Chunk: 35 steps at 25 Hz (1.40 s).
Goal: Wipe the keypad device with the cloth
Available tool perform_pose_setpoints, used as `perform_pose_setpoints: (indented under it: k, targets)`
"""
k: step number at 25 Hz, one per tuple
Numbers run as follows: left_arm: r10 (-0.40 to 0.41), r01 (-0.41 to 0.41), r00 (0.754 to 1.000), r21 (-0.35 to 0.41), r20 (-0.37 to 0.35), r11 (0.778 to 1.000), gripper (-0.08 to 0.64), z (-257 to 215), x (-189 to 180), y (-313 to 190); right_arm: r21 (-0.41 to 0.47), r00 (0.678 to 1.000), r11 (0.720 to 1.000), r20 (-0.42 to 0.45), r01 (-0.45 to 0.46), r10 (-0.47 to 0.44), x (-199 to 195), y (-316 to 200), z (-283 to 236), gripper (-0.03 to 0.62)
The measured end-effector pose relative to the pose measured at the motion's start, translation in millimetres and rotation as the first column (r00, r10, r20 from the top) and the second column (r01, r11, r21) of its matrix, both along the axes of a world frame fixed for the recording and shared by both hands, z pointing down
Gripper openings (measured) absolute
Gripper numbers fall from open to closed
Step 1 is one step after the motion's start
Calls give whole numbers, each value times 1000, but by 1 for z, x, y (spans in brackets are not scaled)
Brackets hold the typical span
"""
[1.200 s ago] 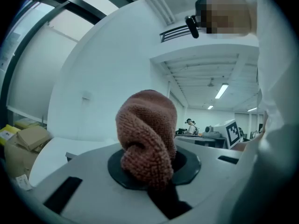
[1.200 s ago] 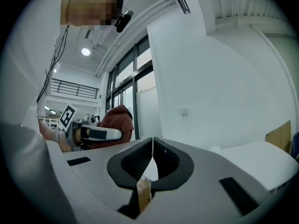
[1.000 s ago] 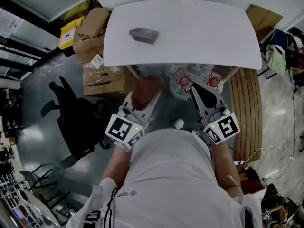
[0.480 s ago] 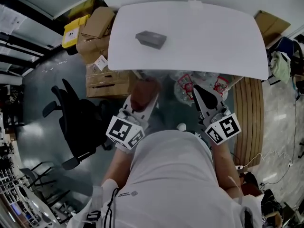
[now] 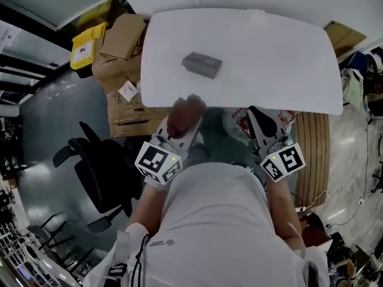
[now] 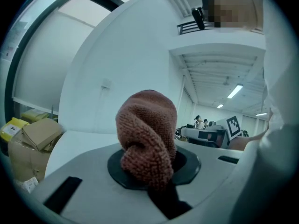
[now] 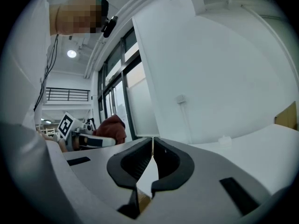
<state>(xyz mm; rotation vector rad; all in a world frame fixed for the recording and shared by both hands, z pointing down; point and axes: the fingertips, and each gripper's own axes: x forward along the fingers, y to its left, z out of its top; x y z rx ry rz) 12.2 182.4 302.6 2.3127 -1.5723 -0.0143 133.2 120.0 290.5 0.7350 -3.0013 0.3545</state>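
The keypad device, a small grey block, lies on the white table, left of its middle. My left gripper is shut on a bunched red-brown cloth, which hangs at the table's near edge, short of the device. In the left gripper view the cloth bulges up out of the jaws and hides their tips. My right gripper is shut and holds nothing; it is level with the table's near edge, to the right. Its jaws meet along a thin line in the right gripper view.
Cardboard boxes and a yellow box are stacked at the table's left side. A black office chair stands on the floor at the left. Plastic bags lie under the table edge. A slatted wooden panel is at the right.
Both grippers have moved forward toward the table. The cloth now reaches the table's near edge, and the device sits closer to it than before.
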Motion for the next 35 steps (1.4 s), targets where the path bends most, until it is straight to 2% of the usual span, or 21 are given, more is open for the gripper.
perform_pose_setpoints:
  k: [7,14,25,35]
  targets:
    - [20,-20,1000,-33,4,999,58,14,-68,-18,-7,999,1000,-20,-27,27,-60,-23,5,28]
    - [-33,29,999,-91,-39,995,61,32,-109,-24,4,998,1000,-62,-4,5,-94,-32,11,28]
    - [-88,82,996,-153,-34,985,63,45,-119,-43,-29,992,998,-117,53,-56,-102,-65,24,29]
    - [-111,105,994,-185,-23,977,64,48,-119,-67,-75,991,995,-108,67,-75,-107,-97,33,29]
